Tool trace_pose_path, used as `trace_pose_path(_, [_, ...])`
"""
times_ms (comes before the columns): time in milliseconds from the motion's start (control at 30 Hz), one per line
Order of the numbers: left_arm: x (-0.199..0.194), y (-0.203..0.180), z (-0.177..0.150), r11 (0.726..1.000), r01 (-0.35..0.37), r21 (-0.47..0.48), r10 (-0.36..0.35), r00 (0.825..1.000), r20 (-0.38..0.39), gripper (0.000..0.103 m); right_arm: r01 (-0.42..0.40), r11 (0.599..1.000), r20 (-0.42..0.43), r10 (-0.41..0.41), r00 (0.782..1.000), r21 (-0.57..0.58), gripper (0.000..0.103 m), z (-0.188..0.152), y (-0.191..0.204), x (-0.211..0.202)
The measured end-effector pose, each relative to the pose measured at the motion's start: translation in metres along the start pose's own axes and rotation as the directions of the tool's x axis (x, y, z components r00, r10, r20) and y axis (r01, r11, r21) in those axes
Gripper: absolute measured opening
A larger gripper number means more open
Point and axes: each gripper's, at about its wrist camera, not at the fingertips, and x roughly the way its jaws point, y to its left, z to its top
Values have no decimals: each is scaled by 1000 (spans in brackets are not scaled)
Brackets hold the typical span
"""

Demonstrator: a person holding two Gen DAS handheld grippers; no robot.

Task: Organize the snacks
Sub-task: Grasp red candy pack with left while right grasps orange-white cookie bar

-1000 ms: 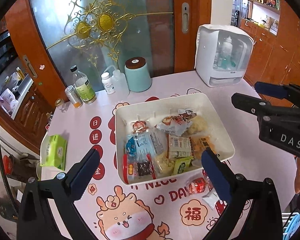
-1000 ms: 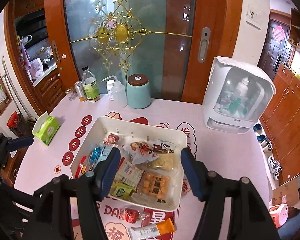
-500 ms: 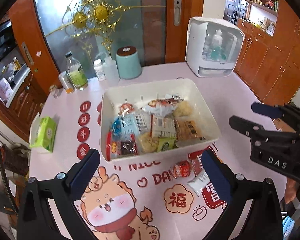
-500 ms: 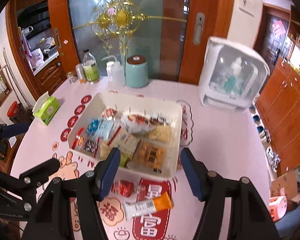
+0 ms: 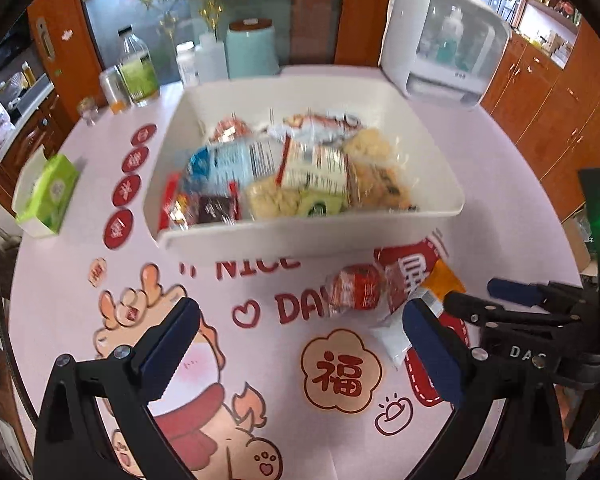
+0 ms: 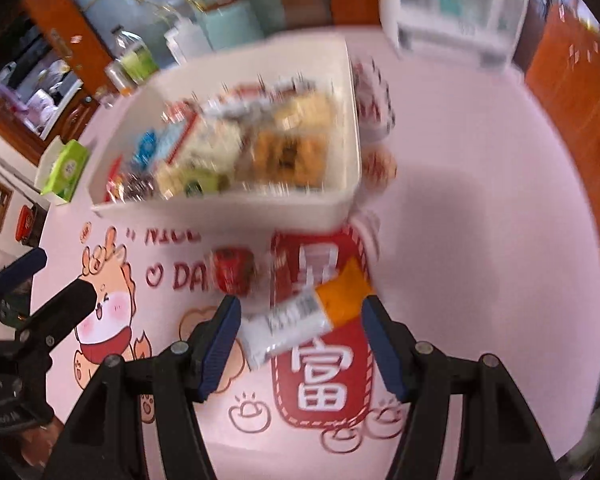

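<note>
Left wrist view: the left tool (image 5: 300,340) hangs over the pink printed cloth of the desk (image 5: 100,208), its blue-padded jaws spread wide with nothing between them but the cartoon print. Ahead of it stands the white bin (image 5: 300,232), packed with wrapped snacks. In front of the bin's near wall, two snacks lie loose on the desk: a round red-wrapped snack (image 5: 358,286) and, just to its right, a long white-and-orange packet (image 5: 424,304). The packet's long axis runs on a slant, orange end up and to the right, white end down toward the left tool's right jaw, which covers part of it. The right tool (image 5: 512,300) reaches in from the right edge, its tips close above the packet's orange end. A green tissue box (image 5: 48,196) sits at the far left; bottles, a pale teal canister (image 5: 252,50) and a white appliance (image 5: 444,36) stand behind the bin.

Right wrist view, blurred: the right tool (image 6: 300,332) is released, its jaws standing apart on either side of the long white-and-orange packet (image 6: 304,316) without pressing on it. The packet lies diagonally between them, orange end toward the upper right near the right jaw, white end toward the lower left near the left jaw. The round red-wrapped snack (image 6: 234,270) lies just beyond the left jaw, near the white bin (image 6: 220,208). The left tool (image 6: 40,280) shows at the left edge.
</note>
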Motion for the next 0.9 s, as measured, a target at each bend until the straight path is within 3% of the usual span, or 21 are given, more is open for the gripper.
trace_pose_path(133, [24, -6, -10, 1000, 6, 8, -5, 999, -42, 101, -23, 994, -94, 33, 995, 106, 63, -9, -9, 35])
trace_pose_path(333, [45, -10, -16, 999, -18, 29, 20, 998, -61, 101, 41, 980, -175, -7, 985, 192, 63, -11, -12, 79])
trace_pose_path(400, [52, -9, -17, 999, -22, 27, 24, 997, -68, 101, 23, 974, -146, 10, 989, 224, 63, -9, -12, 80])
trace_pose_path(533, [64, -8, -17, 999, -36, 37, 39, 995, -89, 101, 110, 979, -143, -86, 986, 170, 65, -4, 4, 87])
trace_pose_path(567, [67, -9, -19, 998, -43, 47, 48, 994, -94, 101, 123, 980, -135, -102, 986, 156, 63, -4, 7, 87])
trace_pose_path(600, [70, -9, -19, 998, -41, 52, 46, 994, -98, 101, 149, 980, -125, -133, 983, 131, 51, -3, 11, 88])
trace_pose_path(633, [72, -9, -20, 998, -34, 53, 40, 994, -102, 101, 181, 978, -112, -170, 979, 100, 46, -3, 14, 87])
trace_pose_path(733, [80, -13, -20, 998, -16, 62, 23, 993, -119, 101, 159, 985, -103, -152, 983, 62, 41, -5, 15, 83])
trace_pose_path(900, [94, -21, -15, 998, 18, 56, -10, 989, -145, 101, 86, 991, -87, -78, 993, 98, 39, -16, -18, 72])
